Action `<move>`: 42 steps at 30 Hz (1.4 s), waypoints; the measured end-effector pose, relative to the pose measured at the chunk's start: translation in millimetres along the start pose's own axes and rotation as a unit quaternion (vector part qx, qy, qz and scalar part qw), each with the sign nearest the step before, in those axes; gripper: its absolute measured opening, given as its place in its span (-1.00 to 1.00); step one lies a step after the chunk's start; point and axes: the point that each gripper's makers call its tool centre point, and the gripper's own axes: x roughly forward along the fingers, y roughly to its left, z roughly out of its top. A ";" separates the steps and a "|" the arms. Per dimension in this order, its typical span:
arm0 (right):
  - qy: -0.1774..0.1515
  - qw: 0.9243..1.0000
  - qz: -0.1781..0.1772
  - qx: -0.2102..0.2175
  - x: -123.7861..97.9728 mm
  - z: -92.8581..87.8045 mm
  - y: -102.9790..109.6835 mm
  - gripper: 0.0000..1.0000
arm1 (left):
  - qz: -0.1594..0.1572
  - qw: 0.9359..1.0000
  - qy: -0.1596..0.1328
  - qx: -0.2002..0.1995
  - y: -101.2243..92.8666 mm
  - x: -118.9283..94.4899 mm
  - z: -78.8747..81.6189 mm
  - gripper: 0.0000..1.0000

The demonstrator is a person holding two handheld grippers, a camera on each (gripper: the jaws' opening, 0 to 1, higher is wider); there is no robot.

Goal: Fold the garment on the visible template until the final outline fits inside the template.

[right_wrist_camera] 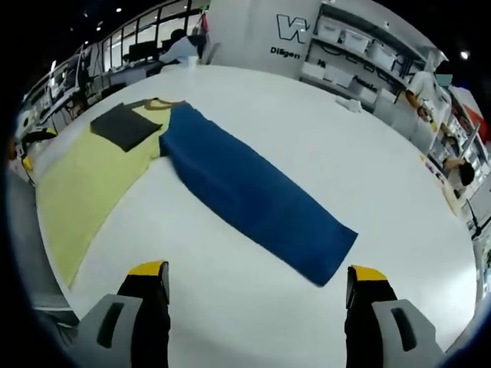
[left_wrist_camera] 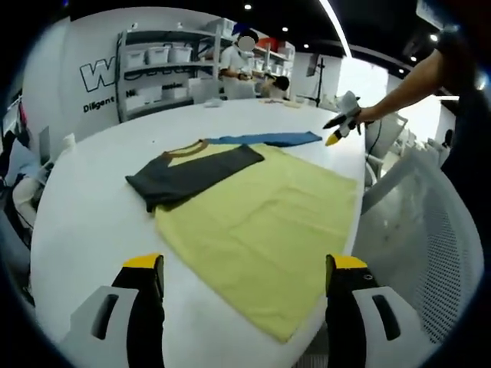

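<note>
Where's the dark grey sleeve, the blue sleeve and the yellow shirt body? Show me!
Dark grey folded sleeve (left_wrist_camera: 196,175): left gripper view, middle of the sleeve.
Long blue sleeve (right_wrist_camera: 249,199): right gripper view, middle of its length.
Yellow shirt body (left_wrist_camera: 261,230): left gripper view, centre of the cloth.

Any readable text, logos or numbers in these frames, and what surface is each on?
"W": large outlined letter on the back wall, cut off by the shelving.
"Diligent": small line beneath it in the left gripper view; cut to "Diligen" in the right gripper view.
Bins' labels: too small to read.
</note>
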 end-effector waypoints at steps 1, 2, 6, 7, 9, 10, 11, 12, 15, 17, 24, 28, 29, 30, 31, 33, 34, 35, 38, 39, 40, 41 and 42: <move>-0.001 1.000 0.002 0.002 0.0 0.4 0.2 0.85 | 0.001 1.000 0.000 -0.003 -0.1 -0.5 0.1 0.68; 0.001 1.000 0.001 0.002 0.1 0.0 0.4 0.83 | 0.001 1.000 0.000 -0.005 -0.2 -1.0 0.4 0.68; 0.007 1.000 0.006 -0.002 2.7 -1.7 1.0 0.66 | 0.002 1.000 -0.002 -0.011 -2.0 -3.2 1.9 0.68; 0.007 1.000 0.008 0.000 3.1 -1.3 0.7 0.60 | 0.002 1.000 -0.002 -0.012 -2.2 -3.6 2.1 0.68; -0.006 1.000 0.010 0.013 3.3 5.0 0.1 0.51 | 0.003 1.000 -0.002 -0.012 -2.9 -5.0 3.0 0.67; -0.015 1.000 0.012 0.022 4.1 8.5 -0.9 0.47 | 0.003 1.000 -0.002 -0.012 -3.5 -6.1 3.7 0.67; -0.015 1.000 0.011 0.025 4.3 8.9 -2.3 0.45 | 0.003 1.000 -0.002 -0.012 -3.6 -6.8 4.1 0.66; -0.017 0.999 0.012 0.028 4.7 9.8 -2.8 0.44 | 0.001 1.000 -0.003 -0.012 -3.8 -7.9 4.7 0.66; -0.021 0.999 0.008 0.038 4.4 10.8 -4.9 0.38 | -0.002 1.000 0.003 -0.006 -4.7 -9.8 4.4 0.65; -0.023 0.998 0.003 0.055 3.6 10.1 -7.1 0.33 | -0.002 1.000 0.004 -0.008 -3.0 -11.5 5.8 0.64; -0.042 0.992 -0.021 0.121 2.5 8.3 -21.6 0.12 | 0.004 1.000 0.004 -0.013 -0.1 -14.4 9.2 0.64; -0.019 0.992 -0.044 0.113 3.7 -1.5 -33.3 0.10 | 0.003 1.000 0.010 -0.012 -1.9 -15.3 8.3 0.63; -0.021 0.992 -0.040 0.116 4.1 -1.0 -32.8 0.06 | 0.003 1.000 0.012 -0.010 -2.6 -15.5 8.1 0.62; -0.023 0.991 -0.039 0.123 4.6 -1.4 -35.4 0.04 | 0.001 1.000 0.014 -0.007 -3.4 -15.7 8.3 0.62; -0.021 0.991 -0.040 0.128 5.1 -2.0 -36.9 0.04 | 0.001 1.000 0.014 -0.006 -3.8 -15.8 8.7 0.62; -0.021 0.990 -0.043 0.135 6.3 -2.1 -40.3 0.03 | 0.002 1.000 0.016 -0.005 -3.7 -15.8 9.2 0.62; -0.019 0.989 -0.043 0.139 7.4 -2.5 -41.2 0.01 | 0.003 1.000 0.017 -0.004 -3.7 -15.8 9.6 0.62; -0.016 0.989 -0.044 0.143 8.8 -3.0 -41.9 0.00 | 0.003 1.000 0.018 -0.003 -3.8 -15.8 10.3 0.62; -0.006 0.988 -0.046 0.148 13.8 -5.4 -43.6 -0.11 | 0.002 1.000 0.020 -0.001 -4.5 -15.6 11.3 0.62; -0.007 0.987 -0.048 0.151 15.6 -5.2 -44.2 -0.14 | 0.003 1.000 0.022 0.001 -4.3 -15.6 10.9 0.61; -0.006 0.987 -0.051 0.155 17.0 -5.8 -45.0 -0.15 | 0.004 1.000 0.023 0.001 -4.5 -15.6 10.5 0.61; -0.006 0.986 -0.050 0.157 18.4 -6.1 -44.8 -0.14 | 0.003 1.000 0.024 0.000 -4.9 -15.5 10.2 0.61; -0.008 0.984 -0.045 0.170 21.6 -6.8 -43.7 -0.13 | 0.003 1.000 0.025 -0.001 -5.8 -15.3 9.8 0.61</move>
